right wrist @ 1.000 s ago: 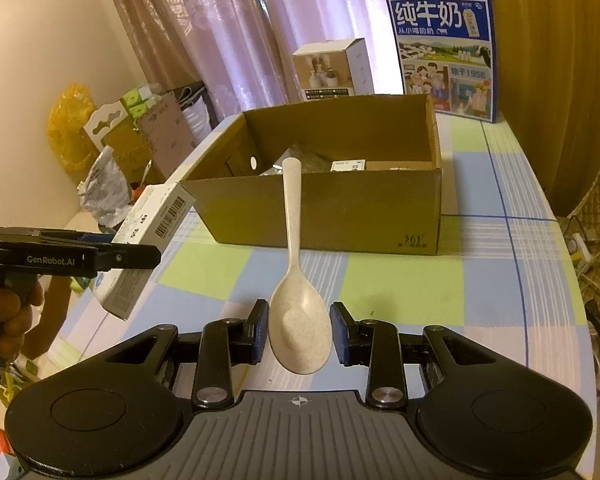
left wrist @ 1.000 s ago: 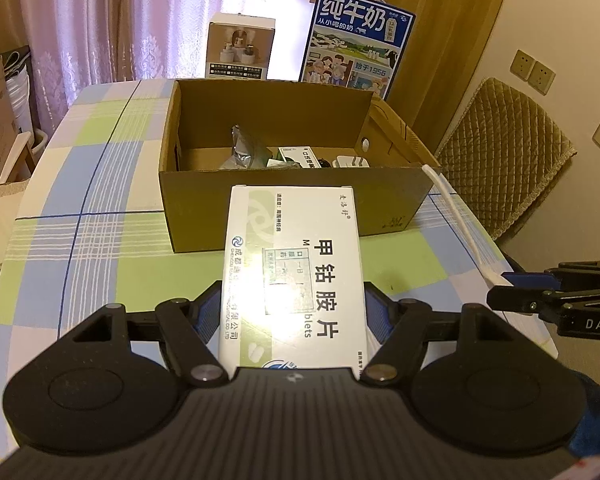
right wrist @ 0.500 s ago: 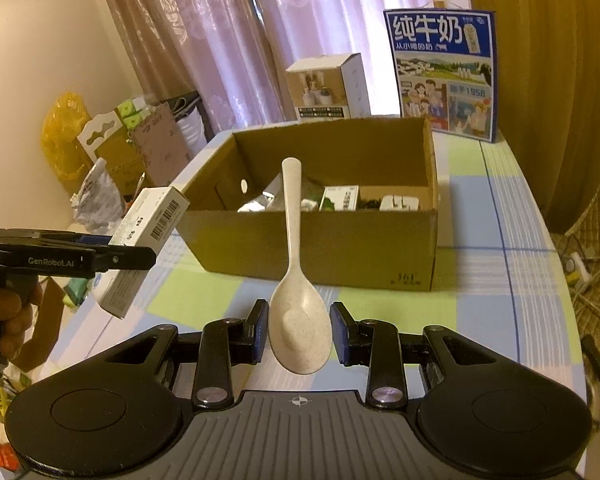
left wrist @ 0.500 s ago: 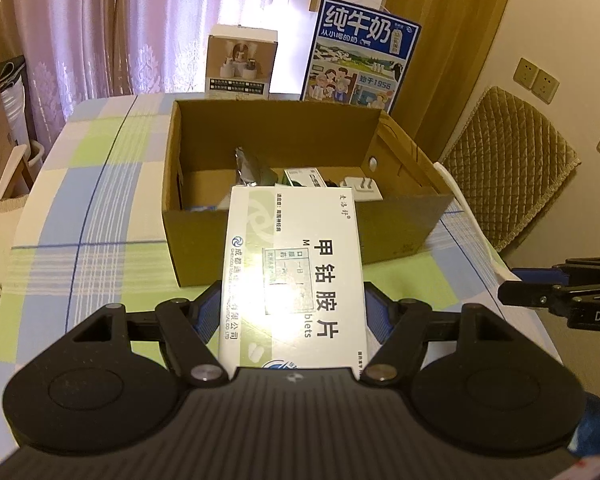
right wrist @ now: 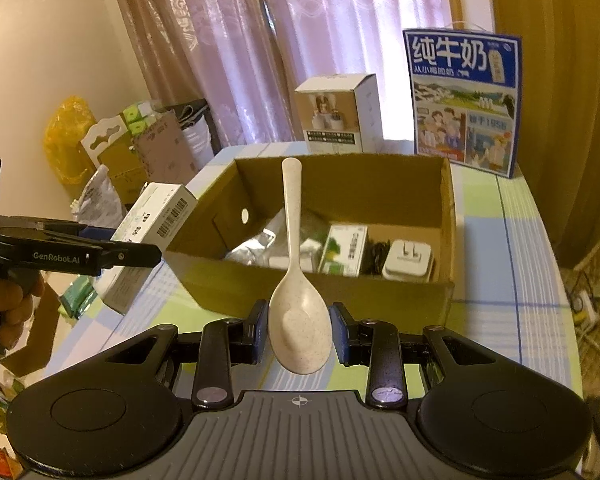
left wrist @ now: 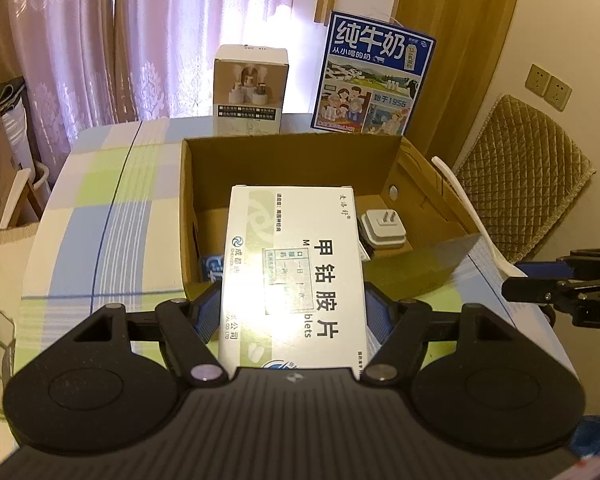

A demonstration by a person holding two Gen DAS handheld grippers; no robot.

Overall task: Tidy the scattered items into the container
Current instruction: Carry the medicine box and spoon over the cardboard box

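My left gripper (left wrist: pixel 292 312) is shut on a white and green medicine box (left wrist: pixel 294 276), held above the near wall of the open cardboard box (left wrist: pixel 432 268). My right gripper (right wrist: pixel 300 334) is shut on the bowl of a cream plastic spoon (right wrist: pixel 296 280), whose handle points over the cardboard box (right wrist: pixel 380 296). Inside lie a white plug adapter (right wrist: pixel 408 260), a small green and white carton (right wrist: pixel 342 250), a silver pouch (right wrist: pixel 256 244) and a black cable. The medicine box (right wrist: pixel 152 224) and left gripper show at left in the right wrist view; the spoon (left wrist: pixel 472 216) shows at right in the left wrist view.
A blue milk carton (left wrist: pixel 372 80) and a white product box (left wrist: pixel 250 90) stand behind the cardboard box on the checked tablecloth (left wrist: pixel 100 216). A quilted chair (left wrist: pixel 520 176) is at the table's right. Bags and cartons (right wrist: pixel 112 148) pile up on the floor at left.
Both grippers have risen and moved forward toward the cardboard box, so more of its inside shows. Each still holds its item.
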